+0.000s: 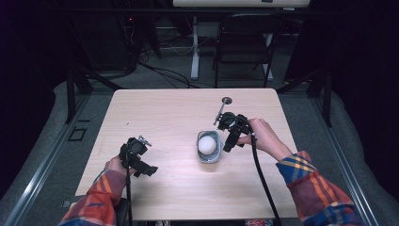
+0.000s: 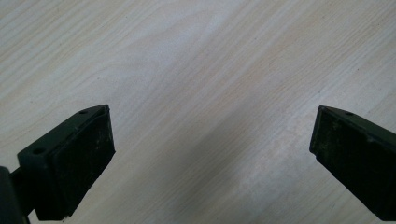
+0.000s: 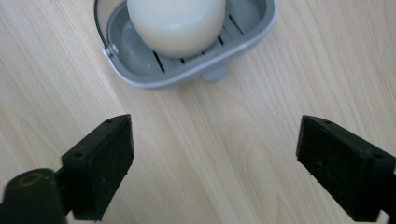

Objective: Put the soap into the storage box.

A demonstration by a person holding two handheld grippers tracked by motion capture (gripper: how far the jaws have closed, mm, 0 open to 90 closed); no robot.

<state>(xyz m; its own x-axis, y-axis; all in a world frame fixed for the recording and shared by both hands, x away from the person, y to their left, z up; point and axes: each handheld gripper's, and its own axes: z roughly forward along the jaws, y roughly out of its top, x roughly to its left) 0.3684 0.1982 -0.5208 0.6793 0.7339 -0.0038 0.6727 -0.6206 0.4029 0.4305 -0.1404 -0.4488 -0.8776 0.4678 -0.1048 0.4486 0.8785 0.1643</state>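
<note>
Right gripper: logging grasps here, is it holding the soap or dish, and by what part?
Nothing. The right gripper is open over bare table, short of the grey dish and soap.

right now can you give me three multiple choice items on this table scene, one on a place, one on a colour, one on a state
1. Where is the white soap?
A. in the grey dish
B. on the bare table
C. between the jaws

2. What colour is the dish?
A. red
B. grey
C. green

3. How do the right gripper jaws stand?
A. shut on the soap
B. open, nothing between them
C. shut on the dish

Answers: 1 A, the soap sits in the dish; 2 B, its rim and slatted floor are grey; 3 B, only table shows between the jaws.
</note>
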